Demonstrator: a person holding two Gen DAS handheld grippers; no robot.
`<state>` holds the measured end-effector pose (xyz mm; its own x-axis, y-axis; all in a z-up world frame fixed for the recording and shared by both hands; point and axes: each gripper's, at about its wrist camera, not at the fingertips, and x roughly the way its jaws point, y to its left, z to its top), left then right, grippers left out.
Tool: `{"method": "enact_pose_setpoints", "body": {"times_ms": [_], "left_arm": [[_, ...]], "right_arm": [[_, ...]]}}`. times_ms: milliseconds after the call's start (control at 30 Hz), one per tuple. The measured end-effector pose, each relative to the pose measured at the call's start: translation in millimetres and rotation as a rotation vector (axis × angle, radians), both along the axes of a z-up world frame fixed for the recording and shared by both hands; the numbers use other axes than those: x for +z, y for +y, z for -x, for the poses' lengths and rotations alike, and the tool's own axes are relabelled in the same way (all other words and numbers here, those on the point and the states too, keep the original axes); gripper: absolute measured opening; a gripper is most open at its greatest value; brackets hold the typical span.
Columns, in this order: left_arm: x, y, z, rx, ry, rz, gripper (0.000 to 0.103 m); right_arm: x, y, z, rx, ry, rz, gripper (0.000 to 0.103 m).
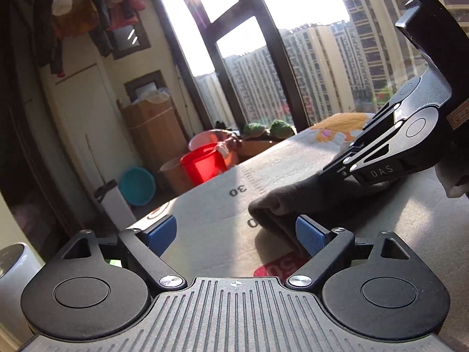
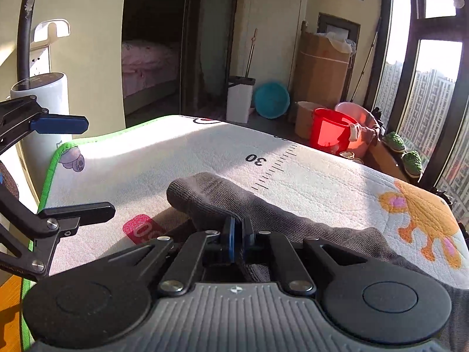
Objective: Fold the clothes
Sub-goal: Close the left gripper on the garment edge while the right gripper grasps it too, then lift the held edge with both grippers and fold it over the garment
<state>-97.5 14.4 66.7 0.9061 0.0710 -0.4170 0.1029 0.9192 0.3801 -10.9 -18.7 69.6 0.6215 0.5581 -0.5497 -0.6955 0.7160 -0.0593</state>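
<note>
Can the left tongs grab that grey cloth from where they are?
Probably yes. The left tongs stand open with the grey cloth's folded edge right by one blue pad, nothing between; the right tongs already pinch it further along.

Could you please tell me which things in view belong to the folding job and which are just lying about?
Job: grey garment; printed mat; right gripper, shut on the garment; left gripper, open.

Lying about: red bucket; teal basin; cardboard box; hanging clothes.
</note>
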Motion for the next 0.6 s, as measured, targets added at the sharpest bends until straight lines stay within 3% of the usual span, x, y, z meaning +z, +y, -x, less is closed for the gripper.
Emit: {"method": "enact_pose_setpoints", "body": {"times_ms": [67,267,333,367,467,500,533,567,600], "left_arm": [[-12,-13,-15,-0.055,0.003,-0.075,0.078],[-56,-51,-68,-0.184,-0.042,-0.244,0.078],[-67,-60,-81,-0.215,-0.031,-0.283,0.064],[-73,-63,-86,-0.228,-0.012,-0.301,0.043],[-86,-61,-92,-0.232,-0.002,-0.314,0.037],[-86,-57,-92,-0.228,-0.004,-0.305,0.035],[-86,-52,-92,-0.219,0.004,-0.287,0.032],[-86,-47,-92,-0.211,0.012,-0.269,0.029],[-88,-43,-93,-0.206,0.021,-0.251,0.027]], "right_arm": [[10,-13,-5,-0.007,0.036,-0.042,0.004],[15,-49,-13,-0.033,0.140,-0.146,0.004],[13,-68,-13,-0.064,0.165,-0.191,0.005],[13,-85,-14,-0.115,0.165,-0.220,0.005],[11,-148,-15,-0.343,0.140,-0.303,0.014],[9,-175,-14,-0.459,0.118,-0.321,0.028],[7,-202,-13,-0.575,0.096,-0.338,0.035],[3,-229,-13,-0.696,0.085,-0.343,0.042],[-2,-251,-14,-0.789,0.094,-0.344,0.043]]}}
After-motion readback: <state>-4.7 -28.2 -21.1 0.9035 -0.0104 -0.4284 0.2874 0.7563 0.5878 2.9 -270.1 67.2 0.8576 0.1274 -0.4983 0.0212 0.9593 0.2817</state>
